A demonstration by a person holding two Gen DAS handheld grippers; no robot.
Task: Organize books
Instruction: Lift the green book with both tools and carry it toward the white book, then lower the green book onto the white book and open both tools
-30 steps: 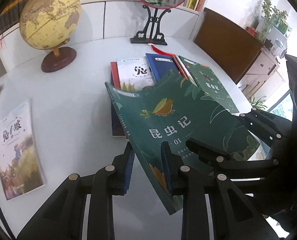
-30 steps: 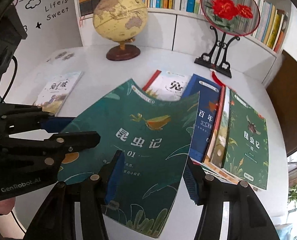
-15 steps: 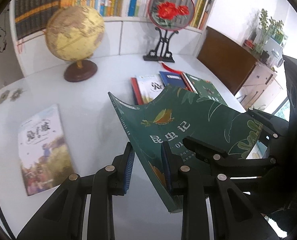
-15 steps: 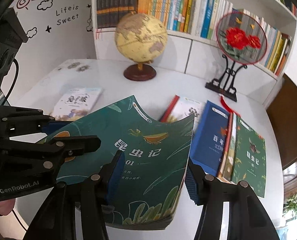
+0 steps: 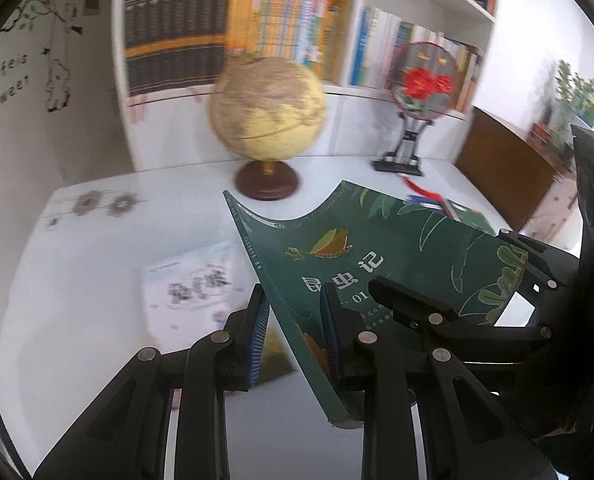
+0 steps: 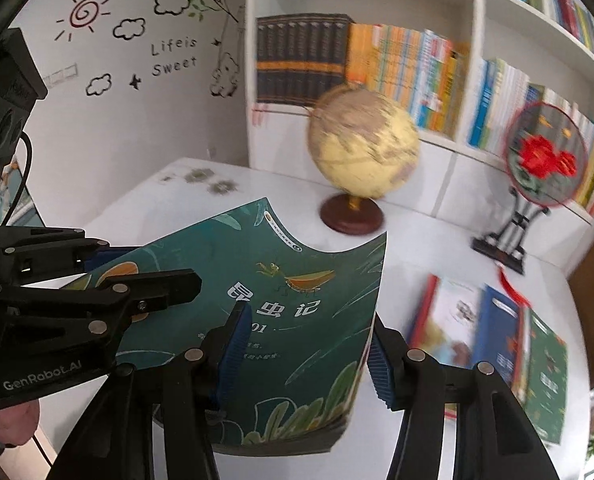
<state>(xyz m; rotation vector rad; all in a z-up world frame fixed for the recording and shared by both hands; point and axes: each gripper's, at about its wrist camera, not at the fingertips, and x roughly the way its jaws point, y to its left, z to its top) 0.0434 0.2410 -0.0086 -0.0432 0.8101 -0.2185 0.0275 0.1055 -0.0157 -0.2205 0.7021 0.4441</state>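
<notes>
Left gripper point(image 5: 295, 334) clamped on near-left corner of green book point(image 5: 381, 268), spine edge between its blue pads. Book held clear of white table point(image 5: 97, 280), cover bowed, sagging in the middle. Right gripper point(image 6: 307, 350) set astride the book's right edge, fingers fairly wide; contact with the pads cannot be told. Light-covered book point(image 5: 189, 284) flat on table at left. Globe point(image 6: 363, 156) at far centre. Row of books point(image 6: 493, 334) flat on table at right.

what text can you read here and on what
"昆虫记" and "01": green book cover
"Life is Sweet": wall decal
"GenRobot.AI": left gripper body, seen from the right wrist
Shelf spines, table books: too blurred
</notes>
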